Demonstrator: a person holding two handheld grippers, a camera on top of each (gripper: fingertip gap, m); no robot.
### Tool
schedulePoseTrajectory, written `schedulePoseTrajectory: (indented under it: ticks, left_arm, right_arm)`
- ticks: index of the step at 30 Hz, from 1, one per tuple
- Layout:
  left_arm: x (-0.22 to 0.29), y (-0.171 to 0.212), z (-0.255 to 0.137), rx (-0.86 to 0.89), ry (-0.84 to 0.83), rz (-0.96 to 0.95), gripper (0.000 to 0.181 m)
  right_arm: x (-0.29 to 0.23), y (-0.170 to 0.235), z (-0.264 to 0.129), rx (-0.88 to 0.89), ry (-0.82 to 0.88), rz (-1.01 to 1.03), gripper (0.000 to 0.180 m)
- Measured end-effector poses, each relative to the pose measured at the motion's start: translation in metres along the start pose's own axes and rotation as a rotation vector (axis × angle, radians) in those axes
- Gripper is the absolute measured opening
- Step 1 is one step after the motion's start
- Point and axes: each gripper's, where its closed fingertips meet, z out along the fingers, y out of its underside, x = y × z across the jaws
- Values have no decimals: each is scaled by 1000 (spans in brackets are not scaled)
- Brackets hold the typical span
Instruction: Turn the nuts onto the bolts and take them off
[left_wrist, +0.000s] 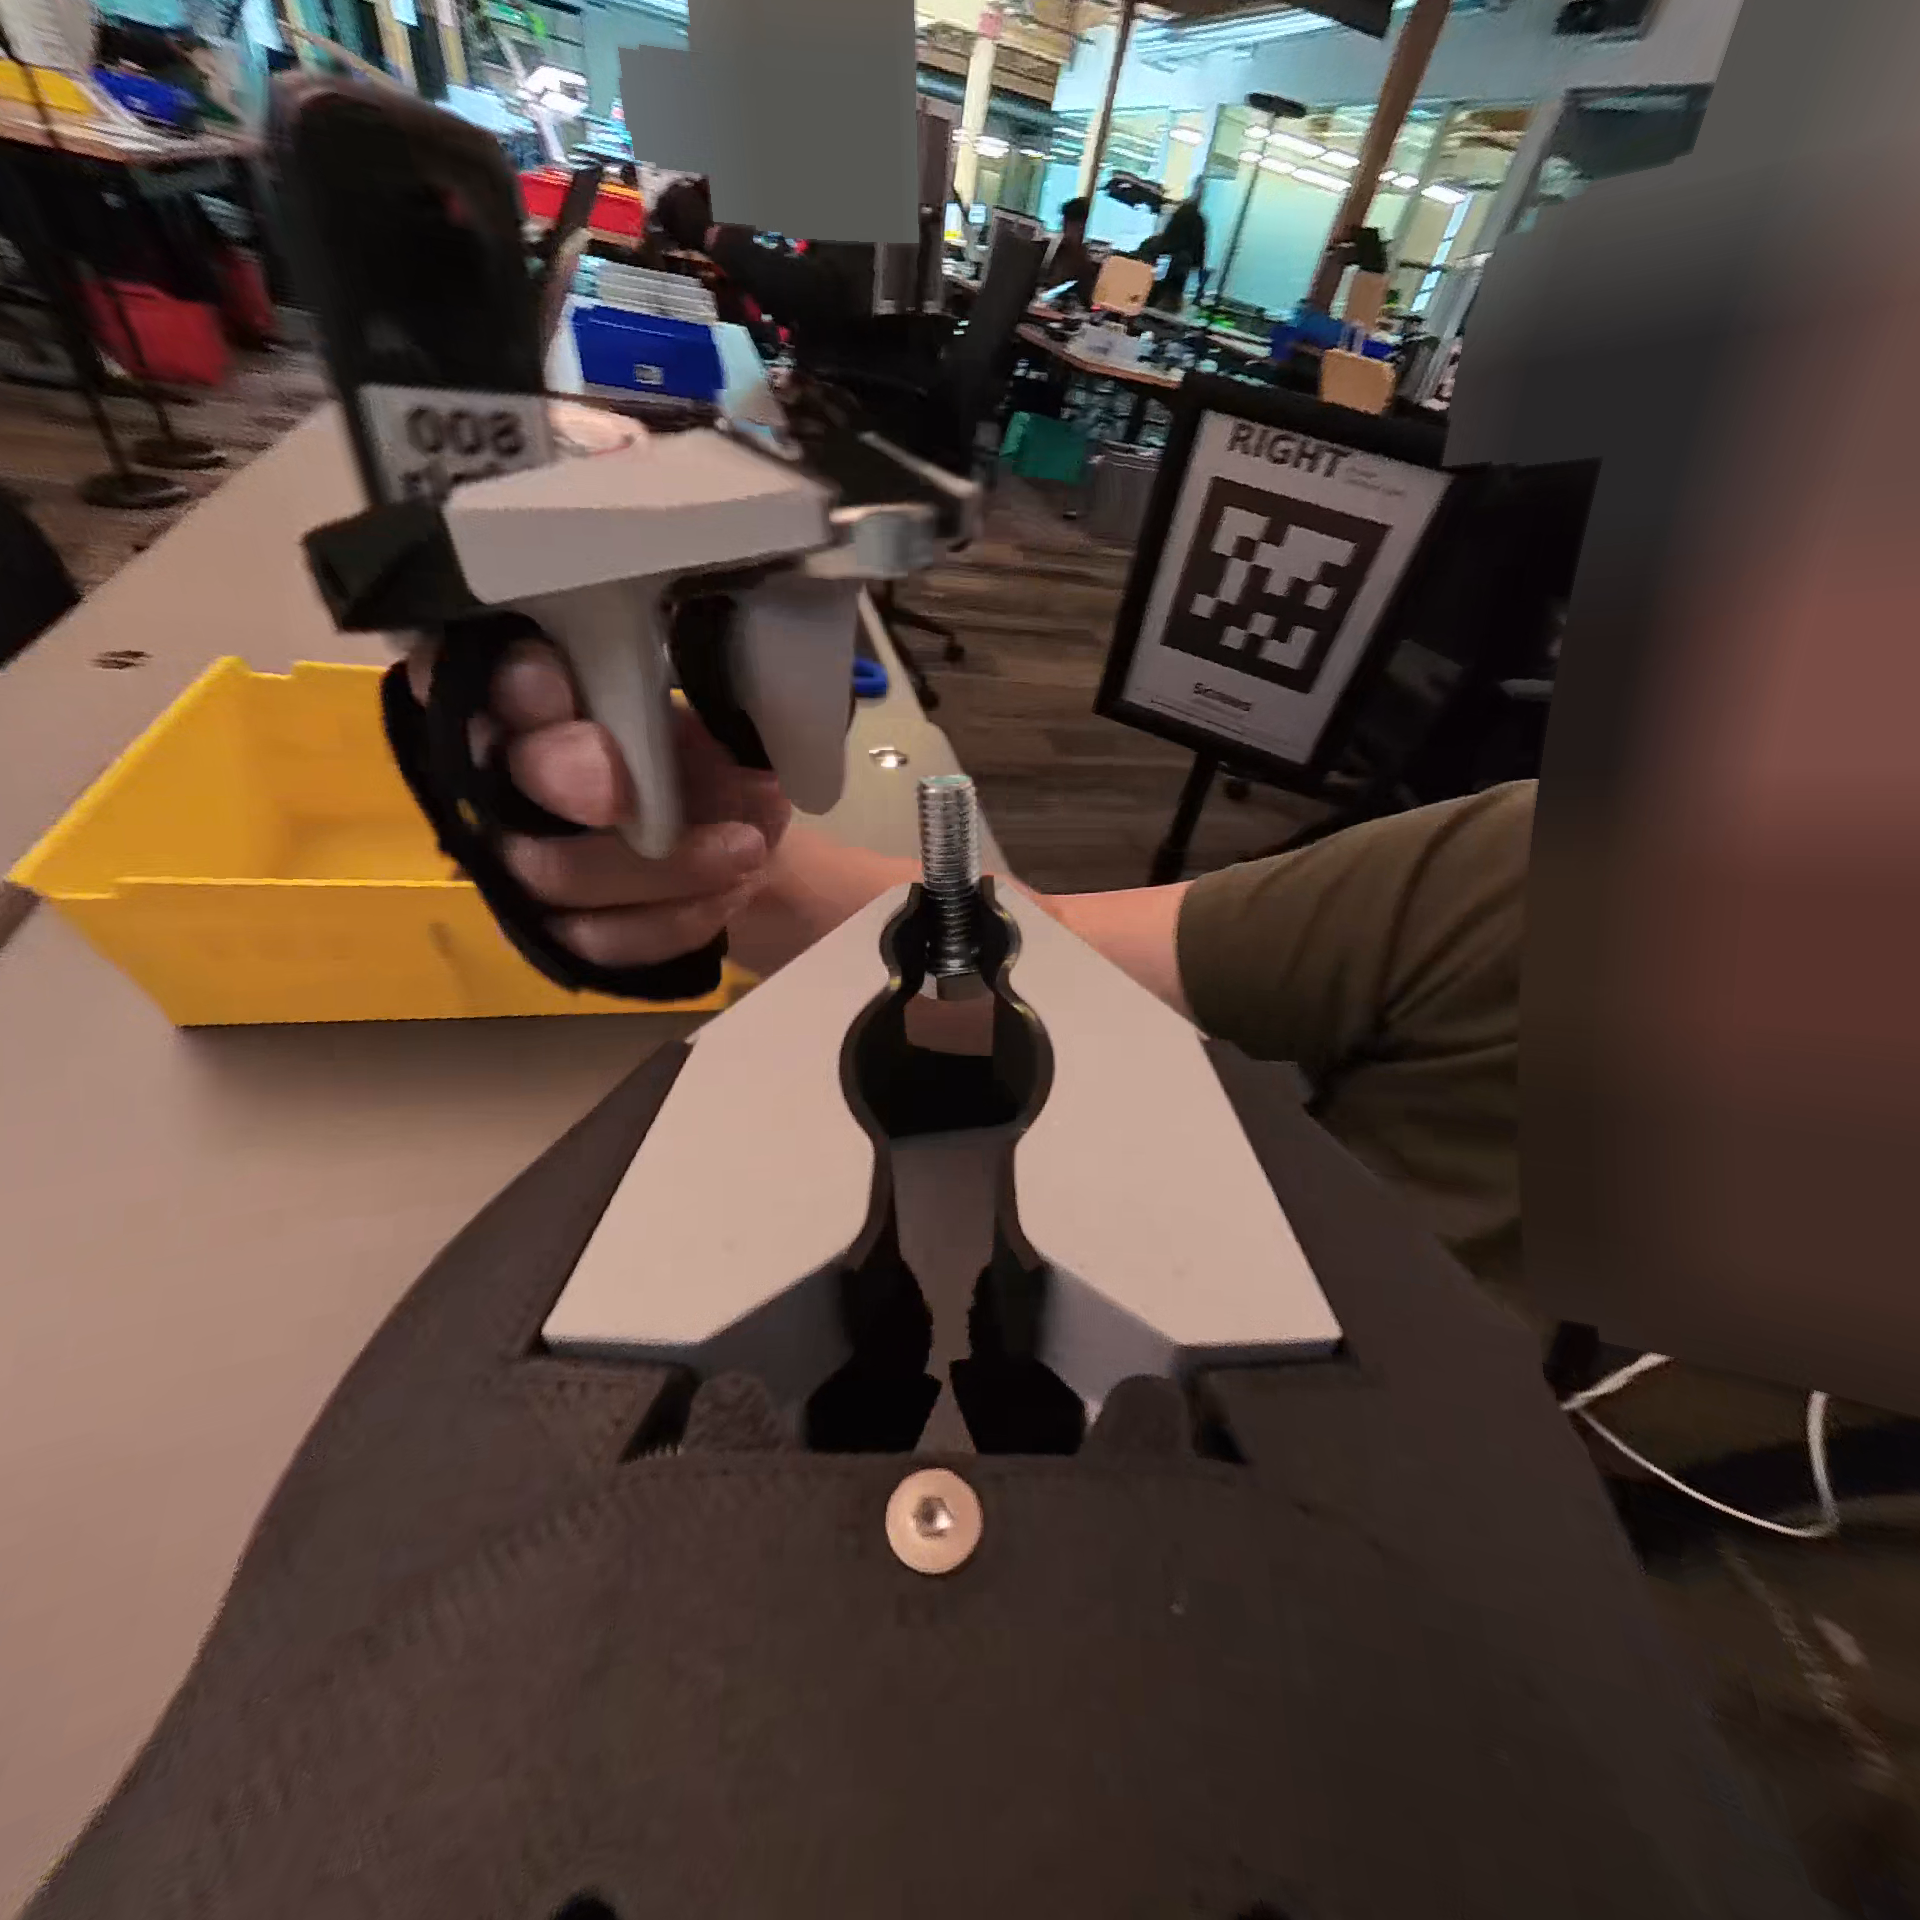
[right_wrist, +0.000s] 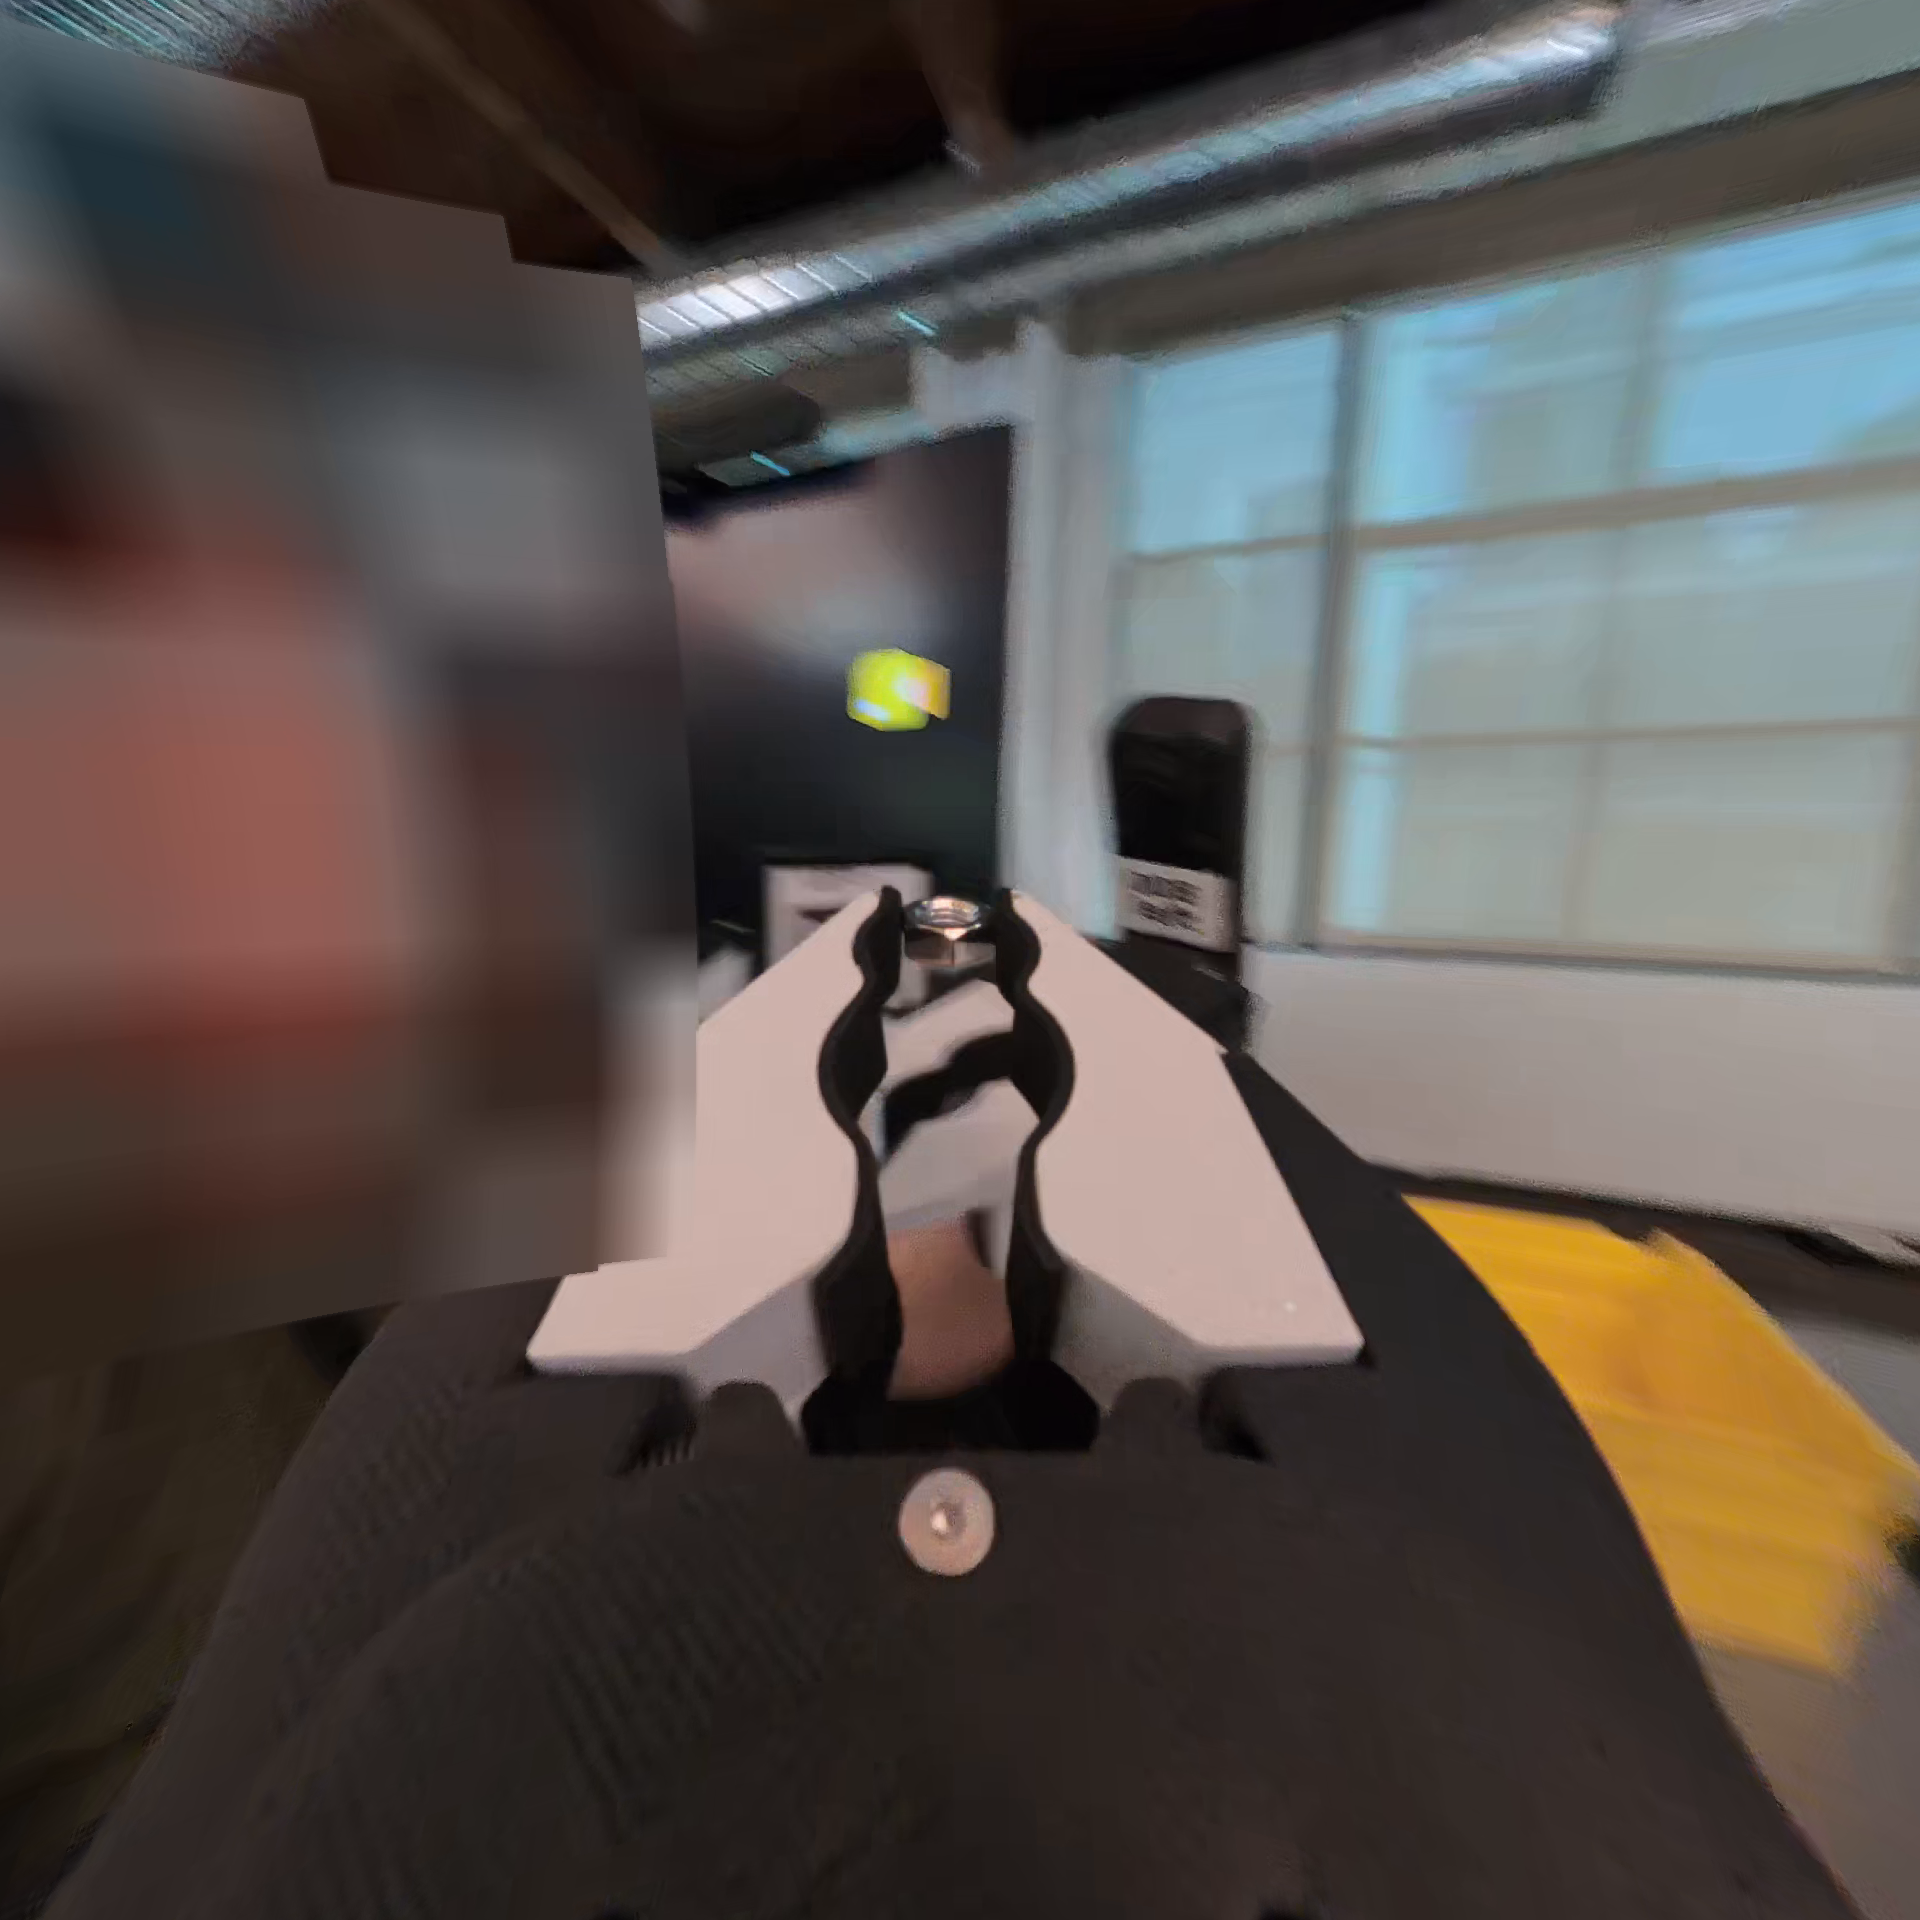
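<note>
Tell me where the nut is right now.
The nut sits pinched between the tips of the right gripper, centre of the right wrist view, held up in the air. It is not on the bolt, which the left gripper holds.

Upright threaded bolt; silver hex nut, both clamped.

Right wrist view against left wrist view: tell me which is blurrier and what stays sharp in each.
Right wrist view: heavy motion smear over the windows and yellow bin; the nut in the right gripper stays fairly crisp. Left wrist view: sharper; bolt threads in the left gripper read clearly, background slightly soft.
</note>
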Motion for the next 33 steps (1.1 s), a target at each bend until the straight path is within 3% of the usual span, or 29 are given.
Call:
schedulePoseTrajectory:
  ticks: [1,4,6,8,12,15,18,23,29,33]
  left_arm:
    - [-3,-1,-3,1,-33,16,7]
    - [-7,-12,-14,40,-103,79,7]
    - [-9,-17,-21,59,-153,117,7]
    - [-11,-21,-28,71,-184,137,7]
    - [-12,-26,-34,92,-201,137,7]
    - [-15,-25,-35,91,-213,134,8]
    - [-17,-22,-33,77,-218,131,8]
    - [-20,-17,-29,54,-226,131,7]
    - [-26,-13,-26,41,-234,122,8]
    - [-26,-12,-25,37,-235,119,8]
  right_arm:
    - [15,1,-5,-69,127,-41,16]
    - [49,-5,-50,-359,561,-252,16]
    - [59,-16,-107,-598,862,-402,16]
    - [52,-14,-173,-835,1075,-394,16]
    - [14,19,-286,-1086,1356,6,17]
    - [-27,47,-381,-1408,1631,283,17]
    - [-45,87,-403,-1415,1548,562,17]
    - [-41,100,-424,-1334,1542,633,17]
    - [-38,96,-414,-1316,1504,585,17]
    - [-44,107,-412,-1361,1461,655,17]
